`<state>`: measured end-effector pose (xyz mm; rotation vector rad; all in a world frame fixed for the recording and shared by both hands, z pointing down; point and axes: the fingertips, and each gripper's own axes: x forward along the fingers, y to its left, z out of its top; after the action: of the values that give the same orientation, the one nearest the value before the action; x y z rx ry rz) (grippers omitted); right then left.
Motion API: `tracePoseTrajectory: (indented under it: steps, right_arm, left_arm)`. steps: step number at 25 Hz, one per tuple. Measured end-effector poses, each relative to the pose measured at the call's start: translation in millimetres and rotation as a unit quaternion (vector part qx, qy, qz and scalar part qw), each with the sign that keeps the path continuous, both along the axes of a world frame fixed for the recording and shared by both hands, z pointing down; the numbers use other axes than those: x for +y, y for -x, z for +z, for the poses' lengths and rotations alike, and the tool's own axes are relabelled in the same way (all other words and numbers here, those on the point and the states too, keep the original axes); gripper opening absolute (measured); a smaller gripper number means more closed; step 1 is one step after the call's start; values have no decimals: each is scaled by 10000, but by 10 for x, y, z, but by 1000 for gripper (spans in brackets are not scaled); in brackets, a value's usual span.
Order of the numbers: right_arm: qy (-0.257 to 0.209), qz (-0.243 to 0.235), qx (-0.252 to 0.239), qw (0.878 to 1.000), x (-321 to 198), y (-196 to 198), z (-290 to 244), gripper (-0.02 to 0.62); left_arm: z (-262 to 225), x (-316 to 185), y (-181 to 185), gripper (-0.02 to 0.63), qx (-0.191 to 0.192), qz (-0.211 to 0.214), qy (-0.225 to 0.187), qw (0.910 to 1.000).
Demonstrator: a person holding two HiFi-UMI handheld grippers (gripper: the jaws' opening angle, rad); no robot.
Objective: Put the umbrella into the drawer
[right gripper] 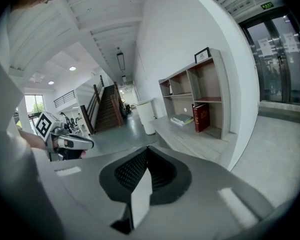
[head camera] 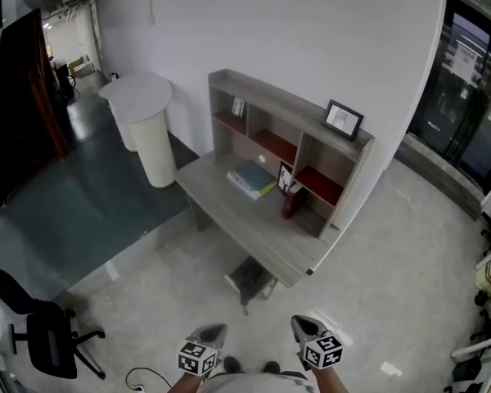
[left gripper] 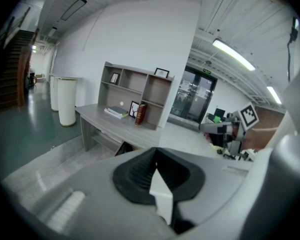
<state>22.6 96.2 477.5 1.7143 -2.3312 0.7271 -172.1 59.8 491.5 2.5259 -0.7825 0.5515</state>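
Left hand-held gripper (head camera: 215, 332) and right hand-held gripper (head camera: 304, 326): smooth grey shells, jaws tapering to points. Marker cube (head camera: 198, 359) behind each, black-and-white squares. Black ribbed pads (left gripper: 136, 173) inside. Pale grey top (head camera: 245, 382) worn.

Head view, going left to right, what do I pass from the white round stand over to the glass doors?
white round stand → stack of books → red book → picture frame → glass doors
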Motion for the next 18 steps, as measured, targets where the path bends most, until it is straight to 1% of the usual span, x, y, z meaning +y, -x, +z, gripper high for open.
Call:
tracePoseTrajectory:
  steps: [4, 9, 18]
  right_arm:
    - [-54, -164, -30, 9998, 108, -2, -24, 5]
    - [15, -74, -70, 9999, 154, -83, -2, 5]
    - [1, -86, -53, 9999, 203, -134, -11, 5]
  left_arm:
    - [-42, -15, -37, 2, 26, -153, -70, 9999]
    - [-53, -30, -77, 2, 82, -209, -80, 9997]
    - [44, 64, -159, 2, 60, -114, 14, 9999]
